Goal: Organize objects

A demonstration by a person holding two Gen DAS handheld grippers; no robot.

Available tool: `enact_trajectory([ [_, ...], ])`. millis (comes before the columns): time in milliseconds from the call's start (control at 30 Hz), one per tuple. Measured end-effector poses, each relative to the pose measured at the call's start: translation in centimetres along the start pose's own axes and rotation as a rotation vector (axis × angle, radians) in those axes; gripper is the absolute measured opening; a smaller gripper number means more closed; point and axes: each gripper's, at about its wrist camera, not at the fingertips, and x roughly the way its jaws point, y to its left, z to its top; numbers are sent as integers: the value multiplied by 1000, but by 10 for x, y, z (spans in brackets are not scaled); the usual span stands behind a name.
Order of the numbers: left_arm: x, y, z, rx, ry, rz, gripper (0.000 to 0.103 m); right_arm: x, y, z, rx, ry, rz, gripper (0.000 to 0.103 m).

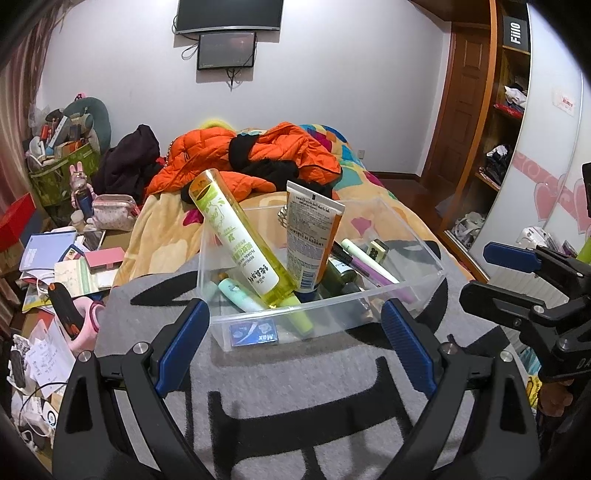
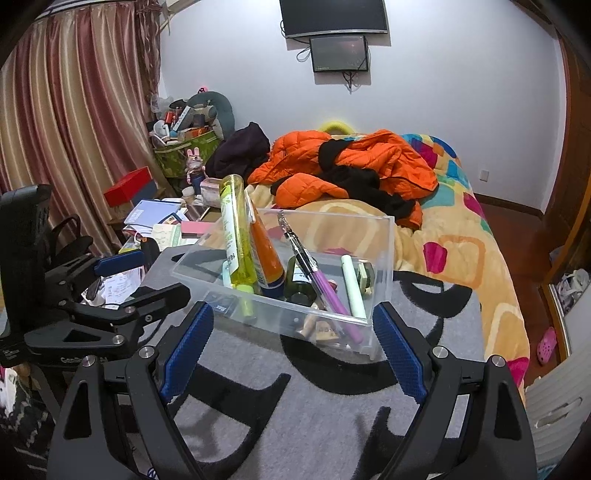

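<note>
**Clear bin of toiletries on grey mat, both grippers spread and empty**

Bed [image 2: 461, 236] with a patterned blanket fills the back; an orange jacket [image 2: 354, 162] and black clothes lie heaped on it. Grey mat [image 1: 280, 391] with black markings covers the near end. Curtain [image 2: 55, 129] hangs on the left in the right wrist view; wardrobe shelves [image 1: 506, 122] stand on the right in the left wrist view. Two screens [image 1: 227, 35] hang on the wall.

Clear bin [image 1: 402, 291] sits on the mat, in front of both grippers. Inside, largest first: yellow bottle [image 1: 236, 236] leaning tilted, top end up over the far rim; tube [image 1: 310, 236], white-labelled on one side and orange on the other, also leaning, cap down; dark green bottle [image 2: 301, 278] low in the middle; purple pen [image 2: 332, 299] and black pen [image 2: 299, 243] lying slanted; pale green stick [image 2: 352, 286] near the right wall; mint tube [image 1: 240, 295] under the yellow bottle; small blue packet [image 1: 253, 334] flat at the front corner; small tile [image 1: 376, 248] at the far right. Some bits at the front right corner are too blurred to tell.

Left gripper [image 1: 295, 332] has its jaws spread wide, holding nothing, pads flanking the bin's near wall without touching. Right gripper [image 2: 291, 339] likewise spread, empty, just short of the bin.

Clutter on the left: papers and books [image 1: 55, 258], pink pouch [image 1: 114, 212], red box [image 2: 127, 186], green basket [image 2: 184, 151] stuffed with items.
</note>
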Motion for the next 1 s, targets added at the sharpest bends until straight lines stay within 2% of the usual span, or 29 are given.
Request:
enact_trajectory([
  [1000, 2, -5, -9, 1, 13, 13, 95, 4, -2, -6, 29, 19, -4, 87],
])
